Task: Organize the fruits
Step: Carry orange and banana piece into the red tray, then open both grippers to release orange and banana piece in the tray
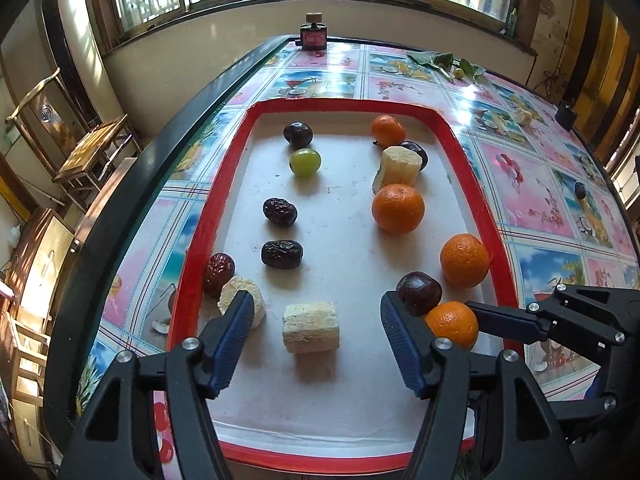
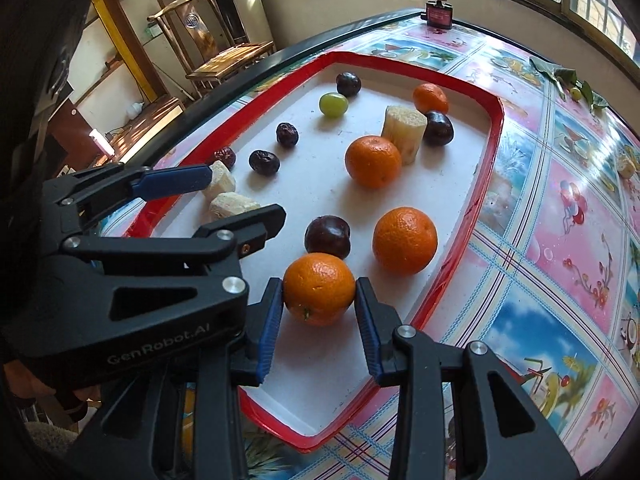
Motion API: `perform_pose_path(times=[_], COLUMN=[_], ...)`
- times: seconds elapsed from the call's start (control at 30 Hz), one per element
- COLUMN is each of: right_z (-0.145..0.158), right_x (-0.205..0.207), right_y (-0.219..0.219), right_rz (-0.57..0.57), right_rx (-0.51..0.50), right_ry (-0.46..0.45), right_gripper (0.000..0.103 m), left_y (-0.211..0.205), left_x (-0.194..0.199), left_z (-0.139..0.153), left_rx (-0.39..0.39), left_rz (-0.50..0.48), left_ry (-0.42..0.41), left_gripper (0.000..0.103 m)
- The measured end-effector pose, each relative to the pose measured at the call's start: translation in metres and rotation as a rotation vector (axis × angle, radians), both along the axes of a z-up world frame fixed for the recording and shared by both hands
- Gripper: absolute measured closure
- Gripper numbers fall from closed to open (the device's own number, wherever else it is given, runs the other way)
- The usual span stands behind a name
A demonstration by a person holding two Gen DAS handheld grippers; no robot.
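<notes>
Right gripper (image 2: 319,294) pinches the firm, light, slightly yielding mandarin (image 2: 319,289) across its widest girth, the proper hold; left gripper (image 1: 316,332) gapes empty.

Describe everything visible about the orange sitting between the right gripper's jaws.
The orange is small, round, with bright dimpled peel and a green stem nub low on its near face. It sits on the white floor of the red-rimmed tray, near corner. The right gripper has both blue pads against its sides. A dark plum touches it behind.
</notes>
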State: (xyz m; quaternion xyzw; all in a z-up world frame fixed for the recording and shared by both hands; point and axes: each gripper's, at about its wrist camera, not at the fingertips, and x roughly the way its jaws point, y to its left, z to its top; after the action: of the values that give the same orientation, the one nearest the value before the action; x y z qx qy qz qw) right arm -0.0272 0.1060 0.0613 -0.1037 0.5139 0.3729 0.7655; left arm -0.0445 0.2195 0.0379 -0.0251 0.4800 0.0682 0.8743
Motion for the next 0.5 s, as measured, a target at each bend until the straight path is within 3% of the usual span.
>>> perform_pose_path(times=[0.5], right_z=[0.0020], right_x=[-0.0001], right_y=[0.0016], right_rz=[0.026], right_rx=[-0.026], right_ry=[-0.005], right_gripper=[0.064], left_y=[0.0032], left_x=[-0.0008], left_z=[-0.0005], left_rx=[0.001], left_rz=[0.046], left_ry=[0.030], left_gripper=[0.026])
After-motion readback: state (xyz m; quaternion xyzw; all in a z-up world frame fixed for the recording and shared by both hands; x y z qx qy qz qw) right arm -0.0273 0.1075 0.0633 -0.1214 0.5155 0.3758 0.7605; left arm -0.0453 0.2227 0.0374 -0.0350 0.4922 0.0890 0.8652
